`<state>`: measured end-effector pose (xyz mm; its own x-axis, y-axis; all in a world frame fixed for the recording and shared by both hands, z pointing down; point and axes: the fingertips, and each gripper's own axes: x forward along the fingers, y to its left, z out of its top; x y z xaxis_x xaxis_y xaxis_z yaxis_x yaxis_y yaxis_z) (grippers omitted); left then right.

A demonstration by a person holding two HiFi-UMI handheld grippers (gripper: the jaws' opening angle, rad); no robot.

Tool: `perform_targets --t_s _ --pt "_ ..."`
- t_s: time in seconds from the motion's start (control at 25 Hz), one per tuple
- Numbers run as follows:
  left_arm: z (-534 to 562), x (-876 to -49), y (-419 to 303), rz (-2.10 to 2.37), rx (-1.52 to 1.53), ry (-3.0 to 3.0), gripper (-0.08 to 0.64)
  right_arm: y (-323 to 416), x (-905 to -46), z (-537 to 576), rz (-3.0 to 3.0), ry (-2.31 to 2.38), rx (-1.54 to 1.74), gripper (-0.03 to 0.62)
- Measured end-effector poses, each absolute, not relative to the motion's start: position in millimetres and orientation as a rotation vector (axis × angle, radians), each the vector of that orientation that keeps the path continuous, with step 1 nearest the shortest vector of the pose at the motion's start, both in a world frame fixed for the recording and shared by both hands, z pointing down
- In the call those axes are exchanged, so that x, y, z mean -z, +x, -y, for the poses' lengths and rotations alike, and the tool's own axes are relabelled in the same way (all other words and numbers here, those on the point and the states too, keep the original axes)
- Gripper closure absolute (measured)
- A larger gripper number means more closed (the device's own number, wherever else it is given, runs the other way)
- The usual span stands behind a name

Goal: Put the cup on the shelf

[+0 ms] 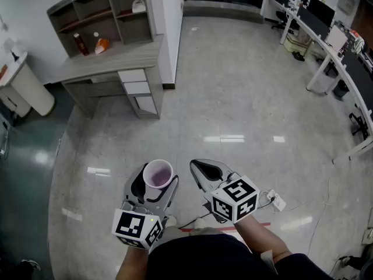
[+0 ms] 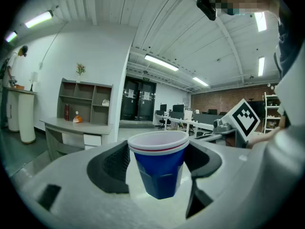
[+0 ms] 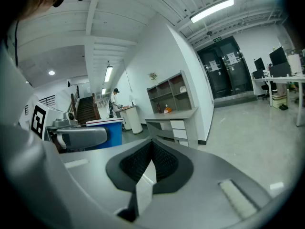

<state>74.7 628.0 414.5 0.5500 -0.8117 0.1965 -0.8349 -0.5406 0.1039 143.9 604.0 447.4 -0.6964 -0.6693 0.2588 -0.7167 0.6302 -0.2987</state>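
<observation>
Both hands are held low and close in front of the body. The two grippers sit side by side above the pale floor [image 1: 245, 104], each aimed forward and tipped a little downward. A forearm [image 1: 259, 241] runs back from the right one toward the bottom edge of the head view.

The left gripper [image 1: 156, 178] has its fingers [image 2: 110, 166] spread wide and clamped on the cup [image 2: 158, 168]. One dark pad presses each side of it just under the rim. The cup is blue with a white rim and a thin red line, and it stands upright with its mouth open to the head camera. This gripper's marker cube [image 1: 138, 228] rides nearest the body.

The right gripper [image 1: 201, 167] is just beside the left and a little ahead of it. Its fingers [image 3: 138, 163] are together at the tips with nothing between them.

The shelf [image 1: 99, 16] is well apart from the cup, at the far left of the room. It stands along the back edge of a grey tabletop [image 1: 116, 60]. A dark bottle [image 1: 80, 44] and an orange thing [image 1: 101, 44] sit in its lower left compartment.
</observation>
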Motion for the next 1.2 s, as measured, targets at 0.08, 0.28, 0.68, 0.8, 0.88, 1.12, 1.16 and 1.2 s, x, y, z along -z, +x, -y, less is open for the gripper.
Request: perform_targets --t_s 0.08,0.28,0.68,0.8,0.88,1.12,1.16,1.2 --pt "-629 -416 79 1.399 -0.174 2.589 0.222 148 -449 -605 2.722 1.154 -0.575 0.597" --pt "-633 -426 84 1.410 -0.162 2.553 0.222 156 -457 -606 2.728 1.148 -0.608 0.595" --pt "-595 -427 69 1.438 -0.167 2.525 0.222 146 -462 -574 2.725 1.110 -0.636 0.595" --pt "-569 -430 63 1.434 -0.152 2.521 0.222 142 -467 -550 2.706 1.121 -0.633 0.595" --pt "-550 -430 60 1.423 -0.155 2.528 0.222 140 -466 -531 2.699 1.135 -0.635 0.595" --pt "-488 -432 38 1.382 -0.164 2.523 0.222 111 -461 -463 2.697 1.133 -0.628 0.595" --pt "-478 -433 35 1.367 -0.165 2.524 0.222 105 -461 -451 2.697 1.132 -0.634 0.595" --pt "-468 -434 33 1.353 -0.169 2.526 0.222 99 -459 -440 2.699 1.131 -0.638 0.595"
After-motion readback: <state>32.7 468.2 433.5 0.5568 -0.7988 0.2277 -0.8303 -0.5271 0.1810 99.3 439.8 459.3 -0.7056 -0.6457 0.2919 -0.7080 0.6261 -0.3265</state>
